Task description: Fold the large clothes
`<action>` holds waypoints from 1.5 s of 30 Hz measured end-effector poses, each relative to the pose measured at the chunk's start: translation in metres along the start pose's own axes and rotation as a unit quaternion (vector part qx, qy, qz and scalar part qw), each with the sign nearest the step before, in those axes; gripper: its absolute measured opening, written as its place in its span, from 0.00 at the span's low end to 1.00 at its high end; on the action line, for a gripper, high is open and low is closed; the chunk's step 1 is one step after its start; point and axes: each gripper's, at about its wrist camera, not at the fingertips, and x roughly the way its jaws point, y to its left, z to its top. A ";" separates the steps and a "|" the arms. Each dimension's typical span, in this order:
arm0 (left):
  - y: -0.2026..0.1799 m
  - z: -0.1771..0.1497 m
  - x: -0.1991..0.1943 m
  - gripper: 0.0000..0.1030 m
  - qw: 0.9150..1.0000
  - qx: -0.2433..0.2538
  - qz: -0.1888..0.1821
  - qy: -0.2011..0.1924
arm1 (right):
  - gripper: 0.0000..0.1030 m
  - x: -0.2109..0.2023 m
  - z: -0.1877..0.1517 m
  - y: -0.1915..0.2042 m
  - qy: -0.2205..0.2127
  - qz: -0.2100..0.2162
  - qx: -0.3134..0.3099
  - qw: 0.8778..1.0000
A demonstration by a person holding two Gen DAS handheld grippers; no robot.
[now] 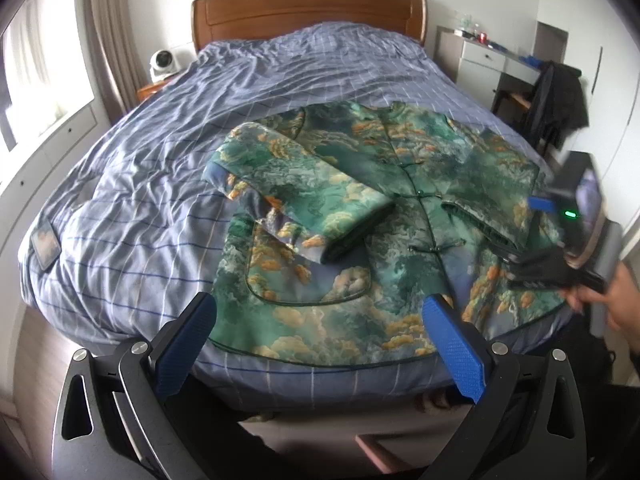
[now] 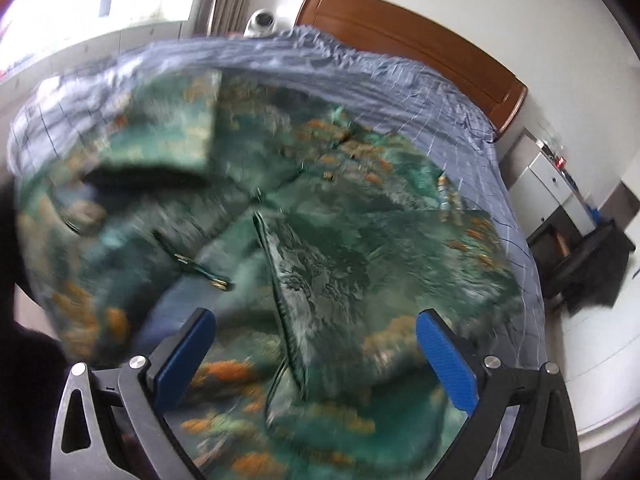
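Where the blue-grey checked bedspread (image 1: 248, 92) covers the bed, one green jacket (image 1: 400, 184) with orange cloud print lies front up on the near half, hem toward the near edge.

Item: jacket. Front closed by a row of knot fastenings (image 1: 426, 249) running near to far down the middle. Left sleeve (image 1: 296, 196) folded inward across the chest, cuff end resting on the front panel. Right sleeve (image 1: 492, 220) likewise lying over the body, toward the right side. Same garment fills most of the right wrist view (image 2: 320, 240), blurred there.

Item: left gripper (image 1: 320, 332). Blue pads spread wide apart, nothing between them; held over the near hem of the jacket, not touching cloth as far as can be seen.

Item: right gripper (image 2: 316, 352). Blue pads wide apart, holding nothing; poised above the jacket's right portion near a dark-edged seam (image 2: 280, 300). From the left wrist view it appears at the far right (image 1: 560, 216), blurred, with a green light lit and a hand (image 1: 618, 300) behind it.

Item: surroundings. Wooden headboard (image 1: 308, 8) at the far end; white fan (image 1: 162, 62) on a far-left bedside stand; white desk (image 1: 484, 60) at far right; dark garment over a chair (image 1: 556, 100); small flat card-like object (image 1: 46, 244) on the bedspread's left edge.
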 end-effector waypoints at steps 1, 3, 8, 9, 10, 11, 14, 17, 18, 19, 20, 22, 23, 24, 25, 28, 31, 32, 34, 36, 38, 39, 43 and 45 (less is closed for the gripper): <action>0.000 0.000 0.000 1.00 1.000 0.001 0.000 0.000 | 0.99 0.012 0.000 -0.002 0.004 0.002 0.003 1.000; 0.000 -0.001 0.002 1.00 1.000 0.000 -0.003 0.002 | 0.98 0.027 -0.002 -0.009 0.013 0.002 0.017 1.000; -0.001 0.000 0.010 1.00 1.000 -0.002 -0.014 0.019 | 0.61 0.052 -0.013 -0.034 0.045 0.048 0.083 0.994; -0.002 0.000 0.011 1.00 1.000 -0.001 -0.014 0.019 | 0.52 0.050 -0.013 -0.036 0.045 0.058 0.090 0.993; -0.003 -0.001 0.010 1.00 1.000 0.000 -0.014 0.018 | 0.25 0.045 -0.013 -0.039 0.042 0.066 0.097 0.992; -0.004 -0.001 0.011 1.00 1.000 0.001 -0.015 0.018 | 0.14 0.039 -0.012 -0.039 0.038 0.062 0.102 0.992; -0.003 -0.001 0.013 1.00 1.000 -0.001 -0.019 0.021 | 0.12 0.010 -0.009 -0.047 0.010 0.053 0.127 0.991; -0.003 -0.001 0.016 1.00 0.999 0.000 -0.020 0.025 | 0.12 -0.019 -0.005 -0.068 -0.023 0.043 0.163 0.985; -0.003 -0.002 0.016 1.00 0.999 0.000 -0.020 0.025 | 0.12 -0.032 -0.004 -0.080 -0.037 0.035 0.178 0.983; -0.002 -0.002 0.016 1.00 0.999 0.000 -0.020 0.025 | 0.12 -0.043 -0.003 -0.092 -0.049 0.027 0.192 0.980; -0.002 -0.002 0.016 1.00 1.000 0.000 -0.019 0.025 | 0.12 -0.053 -0.003 -0.104 -0.059 0.017 0.204 0.977; -0.001 -0.001 0.017 1.00 1.000 -0.001 -0.017 0.024 | 0.12 -0.072 -0.004 -0.134 -0.079 -0.013 0.231 0.970; 0.000 -0.001 0.017 1.00 1.000 -0.002 -0.015 0.024 | 0.12 -0.078 -0.006 -0.146 -0.085 -0.027 0.241 0.966; 0.002 -0.001 0.018 1.00 1.000 -0.003 -0.014 0.023 | 0.12 -0.086 -0.010 -0.164 -0.091 -0.049 0.254 0.962; 0.004 -0.001 0.019 1.00 1.000 -0.004 -0.012 0.023 | 0.12 -0.092 -0.015 -0.183 -0.093 -0.070 0.266 0.957; 0.008 0.003 0.024 1.00 1.000 0.000 -0.004 0.023 | 0.12 -0.101 -0.035 -0.237 -0.087 -0.112 0.314 0.939; 0.009 0.010 0.027 1.00 1.000 0.011 0.007 0.019 | 0.12 -0.099 -0.063 -0.289 -0.073 -0.156 0.350 0.921; 0.009 0.013 0.027 1.00 1.000 0.015 0.009 0.016 | 0.12 -0.096 -0.071 -0.305 -0.065 -0.164 0.362 0.915; 0.009 0.019 0.027 1.00 1.000 0.028 0.007 0.008 | 0.12 -0.086 -0.093 -0.334 -0.047 -0.177 0.393 0.901; 0.010 0.026 0.029 1.00 0.999 0.044 0.000 0.002 | 0.12 -0.073 -0.112 -0.354 -0.025 -0.189 0.410 0.892; 0.011 0.032 0.032 1.00 0.998 0.060 -0.011 -0.002 | 0.28 -0.061 -0.133 -0.370 0.000 -0.207 0.428 0.880; 0.011 0.036 0.036 1.00 0.997 0.076 -0.022 -0.004 | 0.34 -0.055 -0.144 -0.374 0.016 -0.223 0.433 0.873; 0.002 0.047 0.059 1.00 0.987 0.152 -0.051 -0.004 | 0.43 -0.061 -0.185 -0.371 0.035 -0.272 0.449 0.850; -0.008 0.051 0.080 1.00 0.979 0.191 -0.071 0.009 | 0.44 -0.069 -0.193 -0.353 0.028 -0.255 0.454 0.853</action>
